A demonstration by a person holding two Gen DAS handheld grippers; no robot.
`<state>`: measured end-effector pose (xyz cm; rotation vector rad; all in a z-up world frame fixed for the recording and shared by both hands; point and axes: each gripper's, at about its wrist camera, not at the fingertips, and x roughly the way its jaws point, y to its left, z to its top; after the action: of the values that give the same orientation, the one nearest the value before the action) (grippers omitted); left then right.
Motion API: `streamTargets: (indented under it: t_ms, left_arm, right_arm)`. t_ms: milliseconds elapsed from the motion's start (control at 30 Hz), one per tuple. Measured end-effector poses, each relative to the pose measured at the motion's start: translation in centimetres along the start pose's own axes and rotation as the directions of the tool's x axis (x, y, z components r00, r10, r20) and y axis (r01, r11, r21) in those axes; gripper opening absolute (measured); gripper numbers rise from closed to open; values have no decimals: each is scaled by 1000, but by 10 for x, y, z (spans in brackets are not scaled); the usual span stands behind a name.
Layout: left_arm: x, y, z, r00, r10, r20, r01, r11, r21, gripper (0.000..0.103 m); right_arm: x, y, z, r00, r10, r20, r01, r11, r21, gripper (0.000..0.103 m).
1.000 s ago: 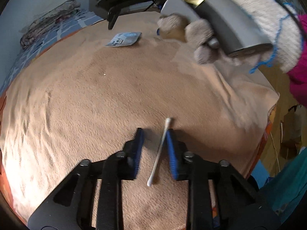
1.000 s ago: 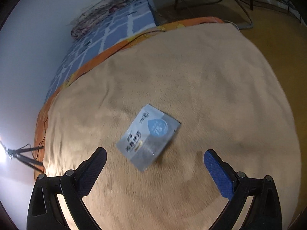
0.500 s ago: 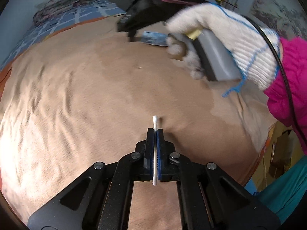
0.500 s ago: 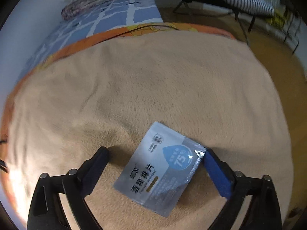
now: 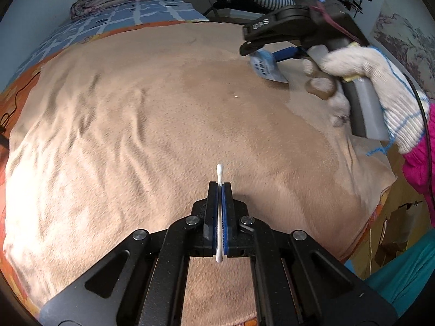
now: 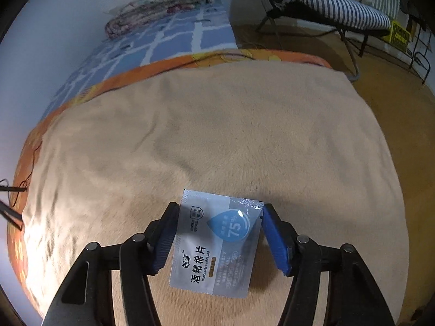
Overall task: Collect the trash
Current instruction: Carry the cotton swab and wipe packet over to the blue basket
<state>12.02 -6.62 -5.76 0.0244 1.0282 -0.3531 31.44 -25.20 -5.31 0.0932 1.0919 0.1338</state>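
Two claws are working over a tan blanket (image 5: 152,125) spread on a bed. Nearest in the left wrist view, the left claw (image 5: 219,187) is clenching a cotton swab (image 5: 219,172) lengthwise between its blue pads, one white tip poking out ahead and the other showing behind them. Farther off to the right in that view, a gloved hand (image 5: 372,81) is gripping the right claw's handle, and the alcohol pad packet (image 5: 265,66) is showing only as a small blurred flap under that claw.

Seen from the right wrist, the right claw (image 6: 220,217) is bracketing the packet (image 6: 217,241), both pads touching its side edges; the packet is lying flat on the blanket (image 6: 217,135), its "75%" droplet and print readable. Whether the pads are truly pinching it, I cannot tell. Beyond lie a blue patterned sheet (image 6: 163,46), a folded floral quilt (image 6: 160,8) and a striped chair (image 6: 339,5).
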Motion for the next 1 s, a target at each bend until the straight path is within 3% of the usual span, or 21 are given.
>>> streamTargets:
  t_ms: [567,1000]
  left_arm:
    - [-62,3,-16,998,23,55,-19,998,-63,0]
    - [-118,-27,-71,996,31,84,-26,998,-60,0]
  right_arm:
    - [-102,8,-57,979,155,132,-147,987,-65,64]
    - [-173,21,-141,963,233,135,-209,963,-170,64]
